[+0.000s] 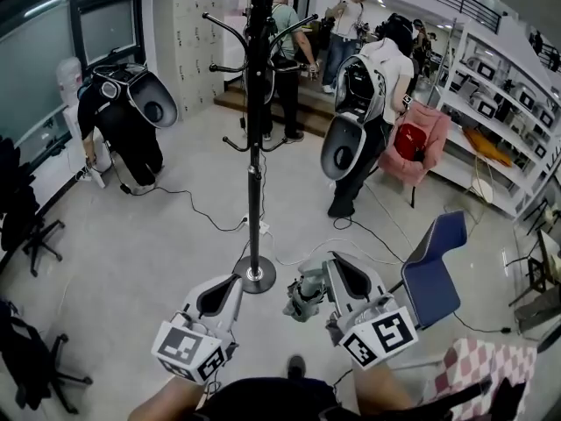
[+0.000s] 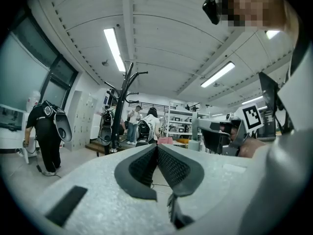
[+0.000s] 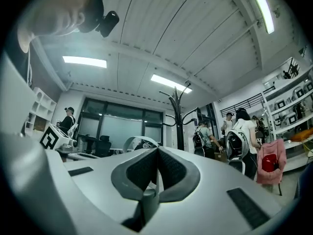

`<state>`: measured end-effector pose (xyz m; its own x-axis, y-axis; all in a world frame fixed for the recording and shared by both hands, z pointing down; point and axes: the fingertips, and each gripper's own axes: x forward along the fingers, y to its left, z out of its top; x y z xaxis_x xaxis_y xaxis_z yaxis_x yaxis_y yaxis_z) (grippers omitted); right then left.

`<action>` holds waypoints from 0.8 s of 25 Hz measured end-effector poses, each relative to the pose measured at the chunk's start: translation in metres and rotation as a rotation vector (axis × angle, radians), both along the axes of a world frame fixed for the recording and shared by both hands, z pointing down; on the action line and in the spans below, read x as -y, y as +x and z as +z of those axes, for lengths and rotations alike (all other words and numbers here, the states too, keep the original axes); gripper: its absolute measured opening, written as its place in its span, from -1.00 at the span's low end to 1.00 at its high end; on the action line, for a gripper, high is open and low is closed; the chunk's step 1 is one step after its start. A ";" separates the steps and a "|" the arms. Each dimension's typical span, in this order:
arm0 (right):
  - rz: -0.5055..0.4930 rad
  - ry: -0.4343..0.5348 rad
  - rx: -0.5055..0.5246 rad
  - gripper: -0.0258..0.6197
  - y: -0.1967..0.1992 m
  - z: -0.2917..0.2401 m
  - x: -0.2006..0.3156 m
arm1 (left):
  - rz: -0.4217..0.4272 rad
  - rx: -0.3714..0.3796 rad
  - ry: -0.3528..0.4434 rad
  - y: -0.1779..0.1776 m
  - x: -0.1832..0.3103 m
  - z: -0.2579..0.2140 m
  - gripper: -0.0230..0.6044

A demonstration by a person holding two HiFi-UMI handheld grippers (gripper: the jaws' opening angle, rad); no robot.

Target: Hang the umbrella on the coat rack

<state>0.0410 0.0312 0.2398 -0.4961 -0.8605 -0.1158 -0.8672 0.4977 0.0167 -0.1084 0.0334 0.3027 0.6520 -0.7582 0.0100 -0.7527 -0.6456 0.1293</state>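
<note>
Umbrella (image 1: 302, 298) is hanging pinched between the right gripper's (image 1: 326, 272) closed jaws, near the coat rack (image 1: 255, 174). Left gripper's (image 1: 235, 281) jaws are meeting, gripping nothing.

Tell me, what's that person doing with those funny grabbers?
A person stands facing a black coat rack, holding a gripper in each hand. The right gripper looks clamped on a small folded grey umbrella. The left gripper is shut with nothing in it. The umbrella is not on a hook yet.

No words, brands or numbers are legible; only black square code markers on the left white cube (image 1: 187, 349) and the right white cube (image 1: 380, 337).
</note>
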 end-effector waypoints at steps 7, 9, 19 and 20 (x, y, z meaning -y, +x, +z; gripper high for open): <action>-0.074 -0.001 -0.005 -0.90 0.037 0.009 0.044 | -0.046 0.034 0.001 0.048 0.032 0.000 -0.89; -0.090 -0.002 0.001 -0.90 0.050 0.010 0.055 | -0.066 0.039 0.001 0.061 0.040 0.000 -0.89; -0.196 -0.003 -0.003 -0.90 0.090 0.014 0.101 | -0.152 0.051 0.015 0.114 0.075 -0.004 -0.89; -0.207 -0.006 -0.003 -0.90 0.092 0.014 0.105 | -0.158 0.055 0.017 0.118 0.078 -0.004 -0.89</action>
